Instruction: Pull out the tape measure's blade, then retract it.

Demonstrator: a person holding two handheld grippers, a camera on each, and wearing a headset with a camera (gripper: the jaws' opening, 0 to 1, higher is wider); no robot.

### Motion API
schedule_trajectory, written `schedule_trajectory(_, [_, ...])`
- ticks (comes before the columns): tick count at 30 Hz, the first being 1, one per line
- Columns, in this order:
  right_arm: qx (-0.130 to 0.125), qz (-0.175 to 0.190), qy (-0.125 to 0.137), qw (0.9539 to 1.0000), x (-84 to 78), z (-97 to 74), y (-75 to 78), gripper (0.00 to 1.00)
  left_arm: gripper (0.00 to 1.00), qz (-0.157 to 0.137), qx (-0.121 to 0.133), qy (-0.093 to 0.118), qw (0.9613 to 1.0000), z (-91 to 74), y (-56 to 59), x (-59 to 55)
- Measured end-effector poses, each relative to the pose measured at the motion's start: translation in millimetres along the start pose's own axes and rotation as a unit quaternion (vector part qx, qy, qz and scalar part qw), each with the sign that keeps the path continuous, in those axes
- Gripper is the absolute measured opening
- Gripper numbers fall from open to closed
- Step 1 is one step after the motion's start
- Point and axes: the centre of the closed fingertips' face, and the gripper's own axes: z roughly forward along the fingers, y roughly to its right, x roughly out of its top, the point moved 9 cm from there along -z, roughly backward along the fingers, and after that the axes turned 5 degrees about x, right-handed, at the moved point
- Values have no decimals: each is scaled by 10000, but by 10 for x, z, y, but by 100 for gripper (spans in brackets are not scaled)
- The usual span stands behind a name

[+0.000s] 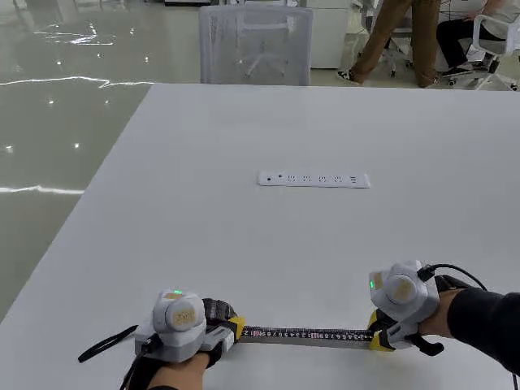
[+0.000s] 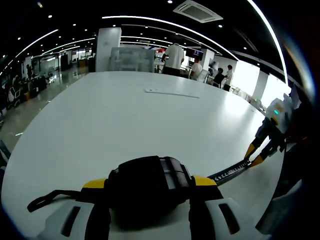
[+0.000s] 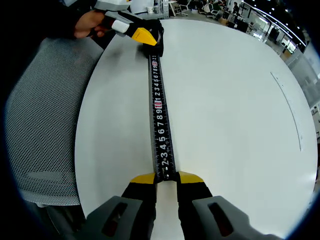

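My left gripper (image 2: 150,183) clamps its jaws on the case (image 1: 219,311); my right gripper (image 3: 166,178) has its jaws pinched on the end of the blade (image 3: 159,115), stretched over the tabletop (image 1: 325,244).

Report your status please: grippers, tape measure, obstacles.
Left gripper shut on tape measure case. Right gripper shut on blade end, blade drawn out between them. Power strip apart, no obstruction.

tape blade (image 3: 159,120), right gripper view: white digits on black scale. 2 to 9 readable, rising from jaws of right gripper (image 3: 166,176); red block at ten mark; 1 to 9 repeat; second red block near tape measure case (image 3: 156,34). head view, left gripper view: blade print too small to read. power strip (image 1: 314,179): no legible label.
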Motion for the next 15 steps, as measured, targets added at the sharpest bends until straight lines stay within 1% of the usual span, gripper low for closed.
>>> schedule_trajectory(6, [-19,-43,64,10000,43,14,5,11,59,2,-8,11,10000,-2,-1,-2])
schedule_trajectory(15, [13,-9,147,9999,86,35,23,11,59,-19,-33,-7,10000,3,-7,0])
